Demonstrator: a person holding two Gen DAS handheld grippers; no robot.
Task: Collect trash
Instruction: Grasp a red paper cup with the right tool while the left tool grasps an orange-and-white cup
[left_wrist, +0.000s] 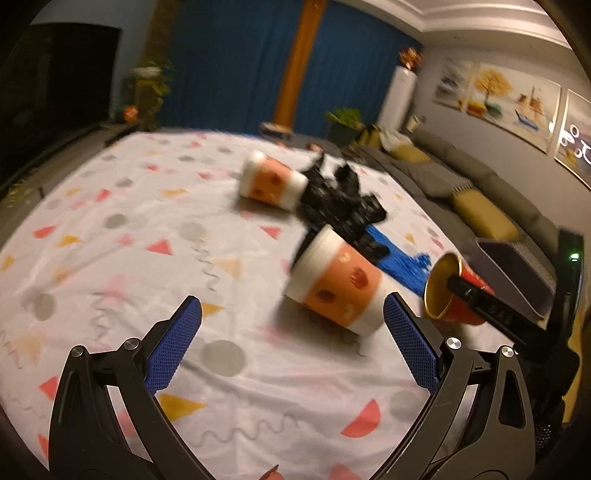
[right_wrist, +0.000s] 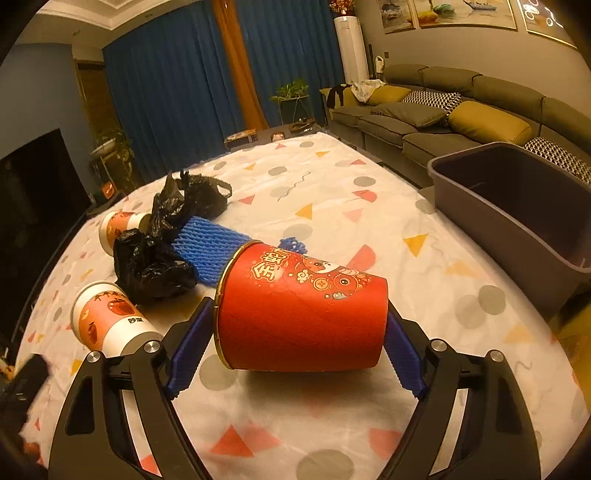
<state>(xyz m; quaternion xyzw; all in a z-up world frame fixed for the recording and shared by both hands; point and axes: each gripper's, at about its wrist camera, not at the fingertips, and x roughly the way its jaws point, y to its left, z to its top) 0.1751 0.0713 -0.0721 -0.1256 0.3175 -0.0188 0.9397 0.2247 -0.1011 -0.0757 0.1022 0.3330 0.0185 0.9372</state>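
Note:
My right gripper (right_wrist: 299, 332) is shut on a red paper cup (right_wrist: 303, 314) held sideways above the table, mouth to the left; the cup also shows in the left wrist view (left_wrist: 452, 291). My left gripper (left_wrist: 291, 325) is open and empty, with an orange-and-white cup (left_wrist: 338, 286) lying on its side just beyond its right finger. A second orange-and-white cup (left_wrist: 271, 181) lies farther back. Crumpled black plastic bags (right_wrist: 159, 254) and a blue foam net (right_wrist: 210, 245) lie between the cups.
A grey bin (right_wrist: 517, 206) stands at the table's right edge. The table carries a white cloth (right_wrist: 332, 206) with coloured shapes. A grey sofa (right_wrist: 443, 118) with cushions runs along the right; blue curtains hang behind.

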